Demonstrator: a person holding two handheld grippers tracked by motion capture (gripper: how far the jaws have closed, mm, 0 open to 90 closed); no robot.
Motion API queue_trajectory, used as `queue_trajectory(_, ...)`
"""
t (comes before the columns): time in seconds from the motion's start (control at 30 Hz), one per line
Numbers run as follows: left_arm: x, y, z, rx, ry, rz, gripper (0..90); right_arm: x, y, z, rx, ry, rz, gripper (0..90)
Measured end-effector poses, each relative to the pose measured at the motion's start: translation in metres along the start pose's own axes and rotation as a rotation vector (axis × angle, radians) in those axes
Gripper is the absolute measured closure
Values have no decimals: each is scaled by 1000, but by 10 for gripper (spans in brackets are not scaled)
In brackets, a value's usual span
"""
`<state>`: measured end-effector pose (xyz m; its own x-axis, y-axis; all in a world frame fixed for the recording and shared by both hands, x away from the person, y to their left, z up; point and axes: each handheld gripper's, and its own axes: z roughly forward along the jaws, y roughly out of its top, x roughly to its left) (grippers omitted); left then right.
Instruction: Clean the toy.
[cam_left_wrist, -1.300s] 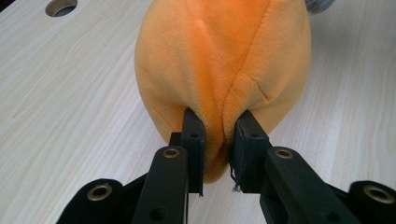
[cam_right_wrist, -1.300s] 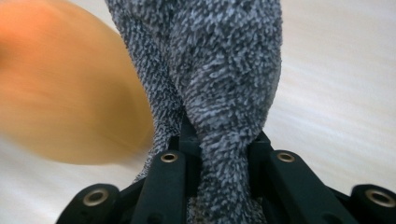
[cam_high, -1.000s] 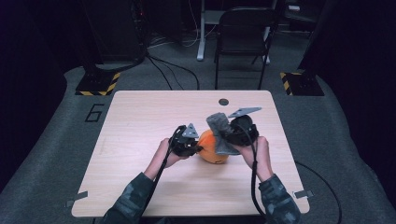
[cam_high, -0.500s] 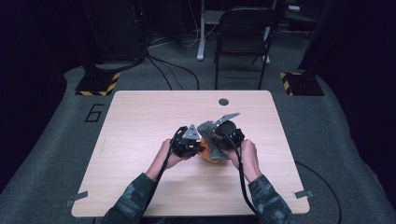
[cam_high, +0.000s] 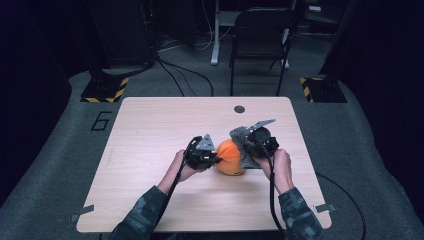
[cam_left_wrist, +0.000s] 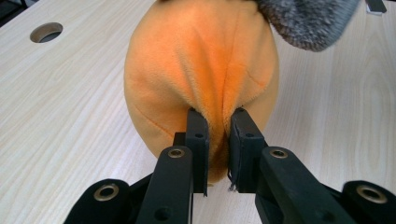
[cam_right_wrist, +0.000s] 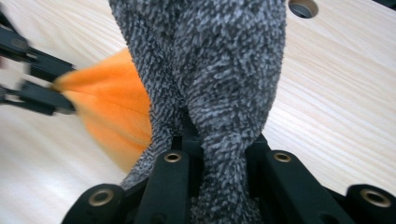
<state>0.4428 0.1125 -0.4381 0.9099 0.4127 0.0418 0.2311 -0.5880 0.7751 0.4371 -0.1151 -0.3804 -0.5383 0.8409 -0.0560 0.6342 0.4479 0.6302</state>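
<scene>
An orange plush ball (cam_high: 230, 157) lies on the wooden table (cam_high: 150, 130), a little right of its middle. My left gripper (cam_high: 215, 156) is at the ball's left side, shut on a pinched fold of the orange fabric (cam_left_wrist: 201, 70); its jaws (cam_left_wrist: 217, 119) squeeze the fold between them. My right gripper (cam_high: 248, 150) is at the ball's right side, shut on a grey fuzzy cloth (cam_right_wrist: 219, 56) that drapes over the ball's right part (cam_high: 241, 136). The cloth hides that gripper's pads (cam_right_wrist: 219, 140). The orange ball (cam_right_wrist: 112, 107) and the left gripper (cam_right_wrist: 37, 88) show behind the cloth.
A round cable hole (cam_high: 239, 109) sits near the table's far edge. A black chair (cam_high: 260, 45) stands behind the table. Black-and-yellow striped plates (cam_high: 105, 90) and cables lie on the grey floor. Bare tabletop stretches to the left and front.
The right gripper swung left over the orange ball with the grey cloth, then came back to the right and lower. More of the ball shows now. The left gripper stayed put.
</scene>
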Motion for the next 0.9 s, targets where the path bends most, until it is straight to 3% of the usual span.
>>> queue_trajectory(0.17, 1, 0, -1, -4, 5, 1, 792, 14, 6, -20, -69, 87, -12, 773)
queue_trajectory(0.3, 1, 0, -1, -5, 6, 1, 790, 38, 12, -12, -55, 149, -66, 771)
queue_trajectory(0.43, 1, -2, 1, -2, 3, 2, 793, 46, 11, 12, -3, 137, -84, 772)
queue_trajectory(0.57, 2, -2, 1, -7, -13, -2, 795, 46, 10, 14, -2, 115, -103, 774)
queue_trajectory(0.8, 2, -2, 1, -16, -32, -22, 794, 25, 5, 10, -16, 82, -61, 775)
queue_trajectory(0.9, 3, -3, 2, -19, -30, -33, 793, 17, 3, 8, -24, 39, -35, 773)
